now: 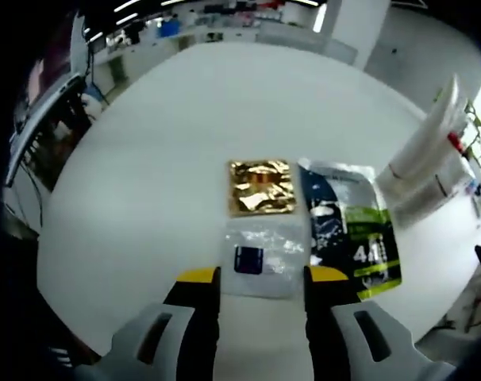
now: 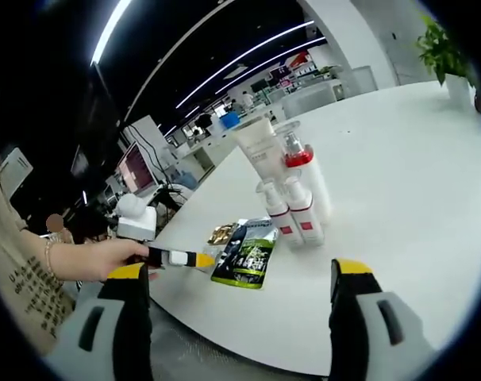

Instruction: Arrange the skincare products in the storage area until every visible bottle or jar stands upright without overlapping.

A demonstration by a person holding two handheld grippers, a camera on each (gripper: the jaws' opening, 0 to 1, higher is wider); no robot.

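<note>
Both grippers are spread wide with nothing between their jaws: the left gripper (image 1: 262, 278) hovers over the white table (image 1: 145, 175), the right gripper (image 2: 240, 278) hangs near its edge. Three flat sachets lie side by side in the left gripper view, left to right: a clear packet (image 1: 260, 258) with a blue label, a gold foil sachet (image 1: 261, 187) beyond it, and a dark-and-green pouch (image 1: 352, 230). Farther right, in the right gripper view, four containers stand upright in a cluster: one white tube (image 2: 258, 147), one red-collared spray bottle (image 2: 298, 159), two white pump bottles (image 2: 292, 210).
</note>
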